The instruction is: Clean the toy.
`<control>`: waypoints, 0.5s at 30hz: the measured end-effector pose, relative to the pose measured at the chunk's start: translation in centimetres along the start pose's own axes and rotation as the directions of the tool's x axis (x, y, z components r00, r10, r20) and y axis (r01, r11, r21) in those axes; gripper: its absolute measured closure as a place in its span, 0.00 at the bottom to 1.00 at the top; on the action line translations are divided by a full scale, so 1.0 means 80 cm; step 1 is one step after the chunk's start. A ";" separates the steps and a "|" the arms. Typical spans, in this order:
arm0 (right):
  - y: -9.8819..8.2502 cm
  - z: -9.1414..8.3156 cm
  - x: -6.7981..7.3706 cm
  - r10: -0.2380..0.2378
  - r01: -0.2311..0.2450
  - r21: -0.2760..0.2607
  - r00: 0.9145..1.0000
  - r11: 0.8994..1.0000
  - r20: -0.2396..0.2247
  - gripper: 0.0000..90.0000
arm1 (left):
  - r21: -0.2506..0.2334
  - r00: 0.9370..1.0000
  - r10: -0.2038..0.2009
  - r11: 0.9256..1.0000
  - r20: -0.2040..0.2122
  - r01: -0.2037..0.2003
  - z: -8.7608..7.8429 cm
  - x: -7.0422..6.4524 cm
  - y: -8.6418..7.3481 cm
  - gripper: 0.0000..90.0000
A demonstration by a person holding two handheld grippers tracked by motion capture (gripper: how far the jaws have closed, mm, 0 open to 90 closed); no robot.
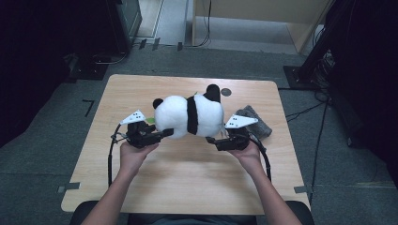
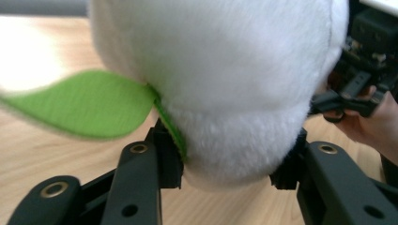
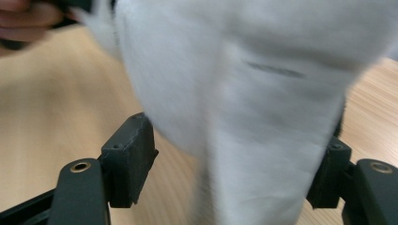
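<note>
Two hand-held grippers are working one item: a plush panda, white with a black band and black ears, which is being carried between them just above the middle of the bench.

Left hand-held gripper: sitting at the panda's left end, its jaws are grasping a rounded white bulge of the toy; in the left gripper view both pads are pressing into the fur, with the green felt leaf sticking out just beside the near pad.

Right hand-held gripper: sitting at the panda's lower right; in the right gripper view white fur is lying between the jaws, touching the far pad, while the near pad is standing apart from it, so this grip is reading as loose or released.

Other items: a grey cloth is lying just to the right of the panda; a small dark disc is resting behind the panda.

Progress, as judged: the pickup is looking half done. The left end is secured; the right end is wanting a firm clench before the panda is moved anywhere.
</note>
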State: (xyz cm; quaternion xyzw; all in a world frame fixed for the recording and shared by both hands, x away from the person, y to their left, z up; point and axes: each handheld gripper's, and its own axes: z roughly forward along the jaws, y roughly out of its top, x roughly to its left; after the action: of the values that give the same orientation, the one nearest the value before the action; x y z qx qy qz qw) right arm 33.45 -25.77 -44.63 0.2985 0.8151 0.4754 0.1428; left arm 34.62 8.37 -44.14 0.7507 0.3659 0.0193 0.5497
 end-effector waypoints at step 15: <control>-0.007 0.003 -0.002 0.089 -0.090 0.103 0.996 0.991 0.008 0.45 | 0.078 0.997 -0.072 0.994 -0.040 0.075 0.022 0.010 -0.021 0.31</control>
State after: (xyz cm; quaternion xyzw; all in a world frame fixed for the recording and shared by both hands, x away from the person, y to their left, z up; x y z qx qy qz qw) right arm 33.46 -25.92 -45.23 0.3425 0.8242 0.4382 0.1070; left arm 35.06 7.60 -46.51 0.7574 0.4039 -0.0016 0.5131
